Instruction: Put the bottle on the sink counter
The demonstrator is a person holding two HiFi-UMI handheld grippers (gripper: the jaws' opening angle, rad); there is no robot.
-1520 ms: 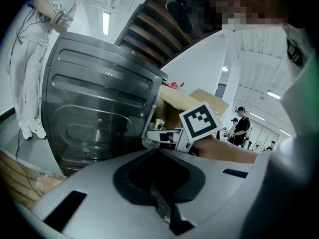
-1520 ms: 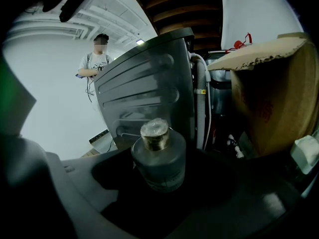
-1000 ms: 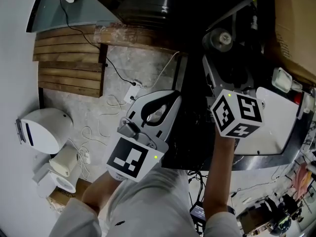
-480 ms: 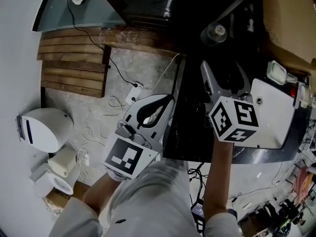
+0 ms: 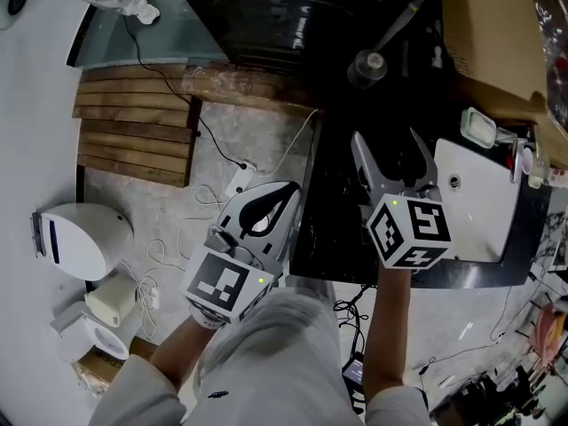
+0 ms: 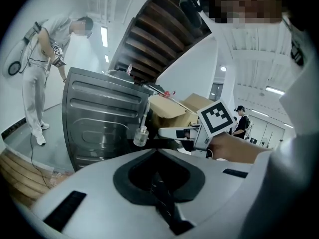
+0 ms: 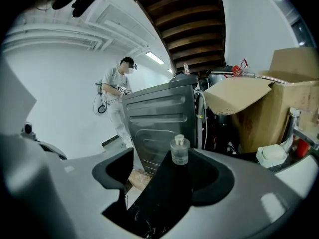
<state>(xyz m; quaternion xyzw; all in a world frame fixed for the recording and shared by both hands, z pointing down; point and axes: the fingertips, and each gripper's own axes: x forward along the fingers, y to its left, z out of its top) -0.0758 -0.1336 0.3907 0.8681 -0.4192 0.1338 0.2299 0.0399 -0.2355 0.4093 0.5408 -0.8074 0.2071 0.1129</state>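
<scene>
A small clear glass bottle (image 5: 366, 65) with a stopper stands upright at the far end of the black sink counter (image 5: 335, 220). My right gripper (image 5: 388, 145) is open over the counter, its jaws pointing at the bottle and well short of it. In the right gripper view the bottle (image 7: 179, 151) shows between the open jaws of the right gripper (image 7: 165, 166), with only counter in the gap. My left gripper (image 5: 289, 189) is shut on nothing, left of the counter edge above the floor. From the left gripper (image 6: 157, 151) the bottle (image 6: 141, 136) shows ahead.
A white sink basin (image 5: 479, 207) lies at the right of the counter, a white soap dish (image 5: 477, 126) behind it. A cardboard box (image 5: 497, 43) stands back right. A grey metal appliance (image 7: 159, 118) rises beyond the bottle. Wooden slats (image 5: 133, 122) and cables (image 5: 240, 171) lie on the floor.
The right gripper has reached forward over the counter, and its open jaws now show pointing at the bottle. The left gripper has stayed shut at the counter's left edge.
</scene>
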